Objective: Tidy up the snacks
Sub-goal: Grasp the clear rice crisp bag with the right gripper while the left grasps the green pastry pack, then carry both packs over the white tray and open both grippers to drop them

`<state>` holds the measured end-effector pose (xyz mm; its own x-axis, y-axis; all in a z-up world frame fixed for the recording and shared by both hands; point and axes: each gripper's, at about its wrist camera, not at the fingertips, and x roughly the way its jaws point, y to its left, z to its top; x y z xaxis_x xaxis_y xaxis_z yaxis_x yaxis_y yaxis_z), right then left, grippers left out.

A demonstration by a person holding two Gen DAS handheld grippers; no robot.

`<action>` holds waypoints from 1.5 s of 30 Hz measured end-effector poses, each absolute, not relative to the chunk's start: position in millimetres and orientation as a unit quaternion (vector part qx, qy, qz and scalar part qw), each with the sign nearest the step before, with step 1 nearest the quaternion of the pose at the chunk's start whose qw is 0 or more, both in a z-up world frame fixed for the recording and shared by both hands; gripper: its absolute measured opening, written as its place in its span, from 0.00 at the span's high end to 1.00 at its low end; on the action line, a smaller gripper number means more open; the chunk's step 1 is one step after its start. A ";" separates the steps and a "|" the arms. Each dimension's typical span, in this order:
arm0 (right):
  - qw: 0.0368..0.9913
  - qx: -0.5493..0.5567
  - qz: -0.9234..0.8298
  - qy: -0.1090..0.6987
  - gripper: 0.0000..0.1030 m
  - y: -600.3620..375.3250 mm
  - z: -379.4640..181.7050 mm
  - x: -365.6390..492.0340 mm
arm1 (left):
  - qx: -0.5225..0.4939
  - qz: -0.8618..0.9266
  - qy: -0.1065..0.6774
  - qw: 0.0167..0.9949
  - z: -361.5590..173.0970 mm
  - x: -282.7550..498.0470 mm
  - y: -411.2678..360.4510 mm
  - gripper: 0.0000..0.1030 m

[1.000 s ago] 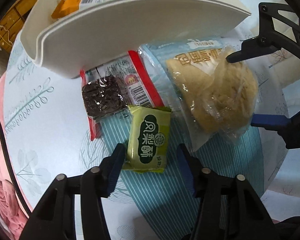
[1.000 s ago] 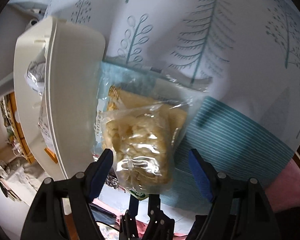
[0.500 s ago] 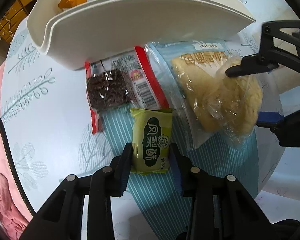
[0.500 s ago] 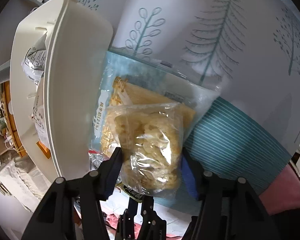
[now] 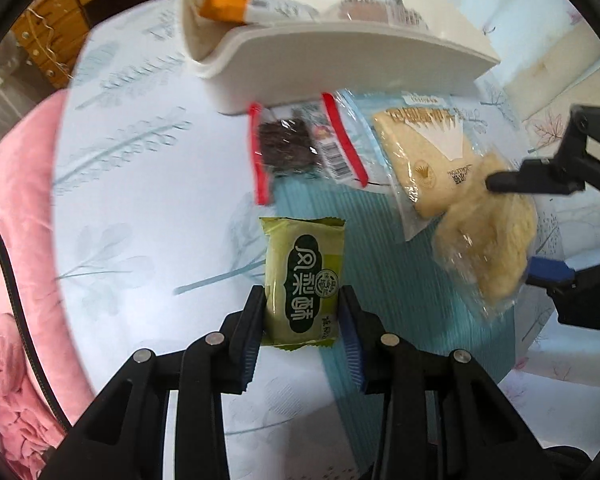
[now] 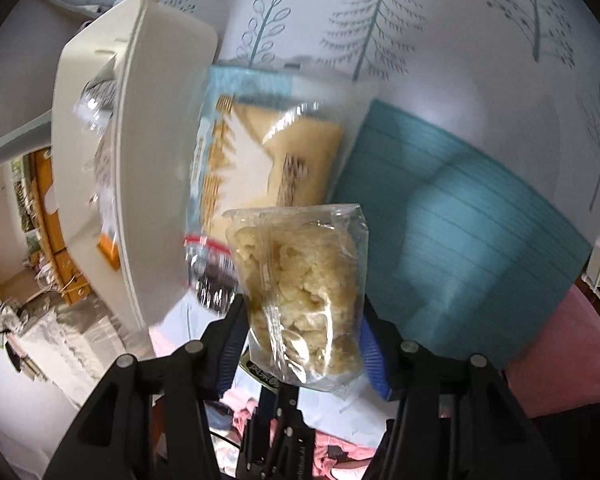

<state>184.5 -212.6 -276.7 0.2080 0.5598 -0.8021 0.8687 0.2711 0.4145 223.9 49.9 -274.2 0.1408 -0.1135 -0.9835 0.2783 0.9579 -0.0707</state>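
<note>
Green snack packet clamped in left gripper (clear above tablecloth).

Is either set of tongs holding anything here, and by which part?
Both. The left tongs clamp the green pastry packet by the long sides of its near end. The right tongs grip the clear bag of pale puffed snack across its lower half.

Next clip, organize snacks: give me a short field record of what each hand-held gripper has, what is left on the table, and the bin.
left hand-held gripper: shut on the green pastry packet, lifted off the cloth
right hand-held gripper: jaws just closing, shut on the clear bag of pale puffed snack
left on table: red-edged dark snack packet; blue-edged yellow cake packet
bin: white bin, already holding an orange-ended packet
surface: tablecloth with tree print
</note>
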 end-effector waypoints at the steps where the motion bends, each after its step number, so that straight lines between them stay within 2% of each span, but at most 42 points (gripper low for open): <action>1: 0.514 0.587 -0.140 0.610 0.49 -208.8 -272.4 179.7 | 0.067 -0.129 0.638 0.756 -267.3 219.9 50.8 0.66; 9: 0.539 0.567 -0.052 0.621 0.49 -196.4 -240.4 167.1 | 0.059 -0.105 0.614 0.780 -214.9 206.1 67.3 0.66; 16: 0.601 0.512 0.032 0.613 0.49 -186.1 -201.7 177.4 | 0.037 -0.109 0.600 0.792 -169.7 218.6 74.0 0.66; 29: 0.762 0.346 0.116 0.535 0.49 -200.1 -119.8 220.6 | -0.017 -0.090 0.599 0.796 -109.6 281.9 73.7 0.66; 37: 0.811 0.272 0.100 0.509 0.49 -232.5 -113.5 253.6 | -0.033 -0.105 0.578 0.808 -90.5 321.0 44.2 0.66; 45: 0.843 0.211 0.087 0.486 0.49 -261.9 -127.8 288.5 | -0.043 -0.116 0.561 0.818 -99.0 353.2 9.8 0.66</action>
